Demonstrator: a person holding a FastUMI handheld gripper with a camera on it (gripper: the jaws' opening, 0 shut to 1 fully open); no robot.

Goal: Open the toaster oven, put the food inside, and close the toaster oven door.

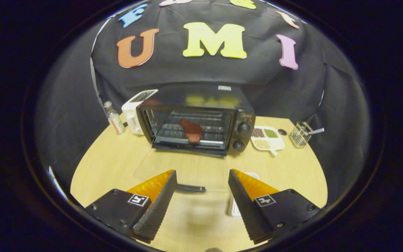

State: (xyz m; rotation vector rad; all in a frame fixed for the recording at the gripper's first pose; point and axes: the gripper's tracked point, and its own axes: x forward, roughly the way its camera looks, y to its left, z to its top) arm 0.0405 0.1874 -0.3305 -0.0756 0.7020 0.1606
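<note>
Oven: toaster oven [196,119] sits at 12 o'clock from the fingers, well beyond them on the wooden table [117,164], front facing the gripper so the reach is straight in.
Door: glass door [173,168] looks dropped flat toward the gripper, see-through over the table; its dark handle [191,188] lies between the fingers, a bit nearer the left one. That's my read, since the cavity is plainly open.
Food: reddish-brown piece of food [191,130] rests on the wire rack [201,127] inside, about the middle (so the "put it in" part looks done).
Gripper: gripper [202,182] is spread wide and holds nothing, fingers apart on both sides of the handle. Makes sense, nothing's left to carry.
What's left: closing the door, I'd say. The handle being right at the fingers is handy for lifting or nudging it up.
Watch out: white object [234,206] lies just beside the right finger, partly hidden, can't tell what it is. Might get bumped.
Neighbours: white appliance [135,108] at the oven's 9 o'clock, touching or nearly, small bottle [114,120] further left. Divided dish [268,138] of grains at the oven's 3 o'clock, wire holder [300,134] past it. All clear of the door's swing, as far as I can judge.
</note>
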